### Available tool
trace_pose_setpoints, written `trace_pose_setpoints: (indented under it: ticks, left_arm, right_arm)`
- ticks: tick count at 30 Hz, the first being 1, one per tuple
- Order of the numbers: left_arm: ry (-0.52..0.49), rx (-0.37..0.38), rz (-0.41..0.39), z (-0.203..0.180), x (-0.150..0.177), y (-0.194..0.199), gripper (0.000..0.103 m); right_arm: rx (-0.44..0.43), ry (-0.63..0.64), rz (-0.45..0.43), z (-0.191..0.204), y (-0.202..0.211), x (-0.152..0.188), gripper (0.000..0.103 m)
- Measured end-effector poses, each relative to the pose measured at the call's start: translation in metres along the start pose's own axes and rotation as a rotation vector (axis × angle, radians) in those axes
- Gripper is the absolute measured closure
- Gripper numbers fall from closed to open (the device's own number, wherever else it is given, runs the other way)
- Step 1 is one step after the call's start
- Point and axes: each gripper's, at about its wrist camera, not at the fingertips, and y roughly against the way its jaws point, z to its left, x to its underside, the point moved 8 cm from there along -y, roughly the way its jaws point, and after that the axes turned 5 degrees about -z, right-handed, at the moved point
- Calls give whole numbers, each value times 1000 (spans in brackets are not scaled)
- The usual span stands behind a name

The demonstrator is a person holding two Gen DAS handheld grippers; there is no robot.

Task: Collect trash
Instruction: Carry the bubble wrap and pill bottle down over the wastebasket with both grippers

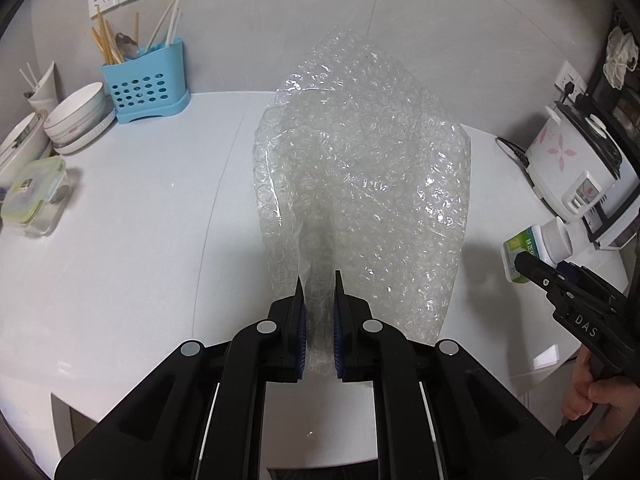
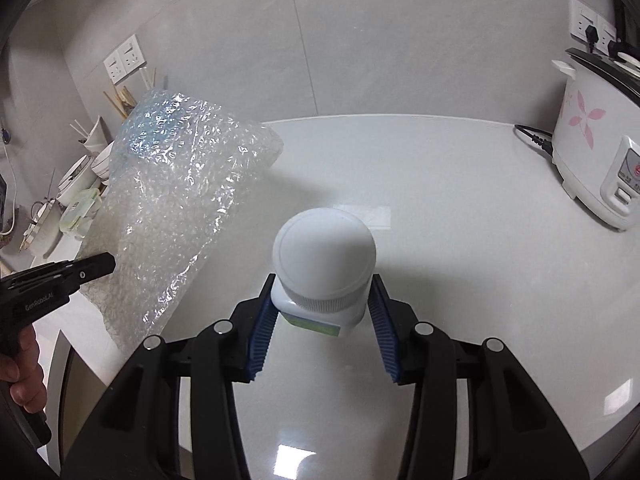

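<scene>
Bubble wrap [image 1: 360, 184], crinkly and clear, pinched tight in the left gripper [image 1: 318, 280].
Right gripper [image 2: 322, 284] clamps a smooth white round-capped bottle [image 2: 324, 256].

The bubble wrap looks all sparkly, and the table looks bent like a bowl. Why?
In the right wrist view, light glints off the bubble wrap, and a bright window-like glare sits on the glossy table. In the left wrist view the wrap looks softer and see-through. Both views use fisheye lenses, so the table edge curves and the corners go dark.
</scene>
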Motion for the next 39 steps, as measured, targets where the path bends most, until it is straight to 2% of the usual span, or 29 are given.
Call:
trace_pose_setpoints:
  ticks: [10, 18, 30, 39]
  left_arm:
    - [5, 2, -24, 11, 45, 57, 94]
    - [53, 33, -51, 22, 95, 100, 94]
    - [36, 64, -60, 33, 170, 135, 94]
    - [-8, 71, -25, 29, 221, 151, 94]
  right_arm:
    - [-34, 33, -39, 44, 51, 33, 61]
    - [-53, 62, -56, 58, 88, 66, 61]
    - [-64, 90, -21, 67, 117, 132, 61]
    - [-85, 104, 13, 76, 130, 172, 61]
